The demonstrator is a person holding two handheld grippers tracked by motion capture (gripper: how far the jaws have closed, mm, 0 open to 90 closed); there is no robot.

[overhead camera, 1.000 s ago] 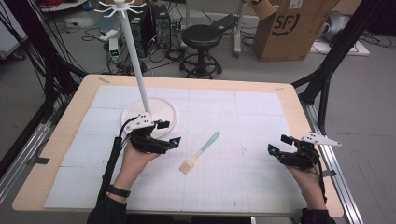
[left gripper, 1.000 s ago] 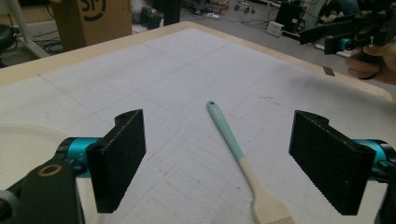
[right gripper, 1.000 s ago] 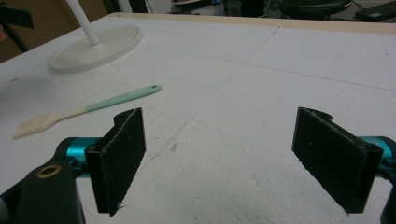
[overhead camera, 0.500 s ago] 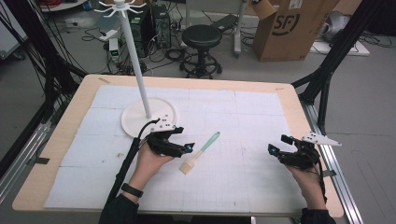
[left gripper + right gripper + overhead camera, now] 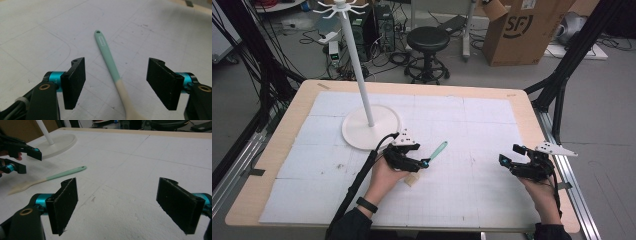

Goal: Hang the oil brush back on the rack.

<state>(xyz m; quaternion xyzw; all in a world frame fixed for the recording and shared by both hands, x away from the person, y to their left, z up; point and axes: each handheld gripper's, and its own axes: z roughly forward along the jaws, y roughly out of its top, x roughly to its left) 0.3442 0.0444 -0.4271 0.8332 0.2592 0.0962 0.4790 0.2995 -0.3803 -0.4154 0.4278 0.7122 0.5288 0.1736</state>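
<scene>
The letters "SF" stand in dark print on the side of the cardboard box point(image 5: 532, 30) on the floor beyond the table point(image 5: 522, 107), right of the black stool point(image 5: 427, 42).

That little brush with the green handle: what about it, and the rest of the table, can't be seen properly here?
- High view: the left claw and hand cover the middle of the brush.
- Left gripper view: the brush's pale head is cut off by the bottom edge.
- Left gripper view: the handle's label is too small to read.
- Right gripper view: the white stand loses its pole at the top edge.
</scene>
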